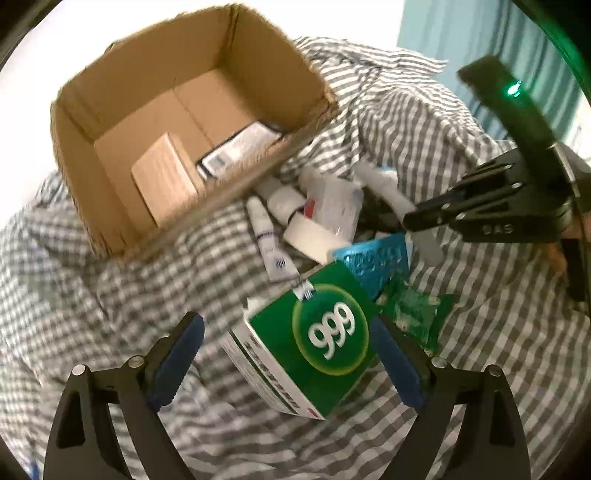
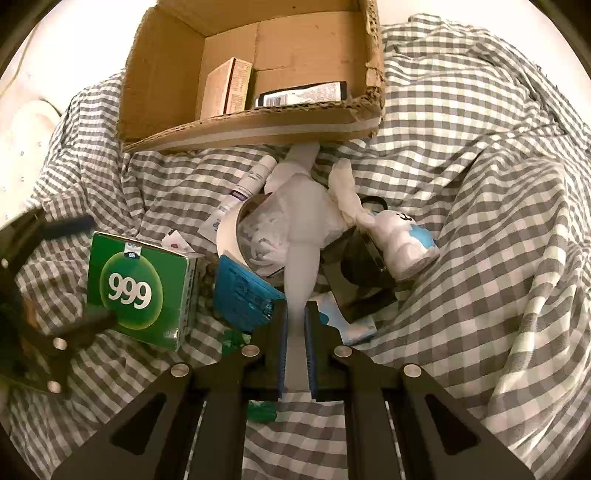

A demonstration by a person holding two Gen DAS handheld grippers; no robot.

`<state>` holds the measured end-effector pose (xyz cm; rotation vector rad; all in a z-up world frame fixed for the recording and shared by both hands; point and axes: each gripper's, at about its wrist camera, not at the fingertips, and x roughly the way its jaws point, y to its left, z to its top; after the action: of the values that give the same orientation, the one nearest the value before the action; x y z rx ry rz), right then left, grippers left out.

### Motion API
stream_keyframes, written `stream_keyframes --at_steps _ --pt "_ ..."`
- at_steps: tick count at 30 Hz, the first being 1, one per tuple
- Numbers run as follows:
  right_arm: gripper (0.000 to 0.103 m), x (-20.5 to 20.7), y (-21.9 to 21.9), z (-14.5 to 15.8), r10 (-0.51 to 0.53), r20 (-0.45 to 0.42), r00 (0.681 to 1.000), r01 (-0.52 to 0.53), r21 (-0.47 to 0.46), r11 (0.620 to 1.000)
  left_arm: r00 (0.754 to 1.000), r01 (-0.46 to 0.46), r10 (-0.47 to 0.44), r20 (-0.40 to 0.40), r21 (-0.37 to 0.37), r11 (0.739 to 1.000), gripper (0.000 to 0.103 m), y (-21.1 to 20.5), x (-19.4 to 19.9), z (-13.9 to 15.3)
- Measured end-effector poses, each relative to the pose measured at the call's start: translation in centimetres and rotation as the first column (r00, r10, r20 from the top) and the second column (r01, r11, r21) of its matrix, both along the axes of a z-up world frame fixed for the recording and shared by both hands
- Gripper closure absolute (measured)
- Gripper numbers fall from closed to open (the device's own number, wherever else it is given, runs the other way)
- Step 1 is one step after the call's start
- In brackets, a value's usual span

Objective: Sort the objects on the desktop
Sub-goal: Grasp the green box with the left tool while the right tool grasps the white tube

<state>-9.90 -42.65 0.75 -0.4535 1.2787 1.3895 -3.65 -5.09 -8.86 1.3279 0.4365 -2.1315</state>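
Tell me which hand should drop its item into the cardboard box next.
Right, probably. The right gripper is already shut on the white tube, which points toward the cardboard box. The left gripper stands open around the green 999 box and has no grip on it yet.

I'm seeing a home bedroom: rumpled gingham bedsheet (image 2: 461,184), teal curtain (image 1: 461,33) at one o'clock.
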Motion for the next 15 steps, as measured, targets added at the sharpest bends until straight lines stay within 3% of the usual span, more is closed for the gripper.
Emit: stream_keyframes --at_steps 4,9,15 --pt "0.095 0.4 0.3 -0.2 -0.010 -0.030 1.000 0.010 0.003 1.000 0.984 0.156 -0.151 0.096 -0.051 0.986 0.008 0.3 -0.6 -0.4" --pt "0.095 1.0 0.6 1.0 -0.016 -0.060 0.998 0.018 0.038 0.999 0.938 0.322 -0.318 0.136 -0.002 0.947 0.008 1.8 -1.3 -2.4" --pt "0.095 1.5 1.1 2.5 -0.014 -0.097 0.995 0.022 0.076 0.997 0.918 0.343 -0.341 0.202 0.022 0.939 0.004 1.2 -2.2 -6.2"
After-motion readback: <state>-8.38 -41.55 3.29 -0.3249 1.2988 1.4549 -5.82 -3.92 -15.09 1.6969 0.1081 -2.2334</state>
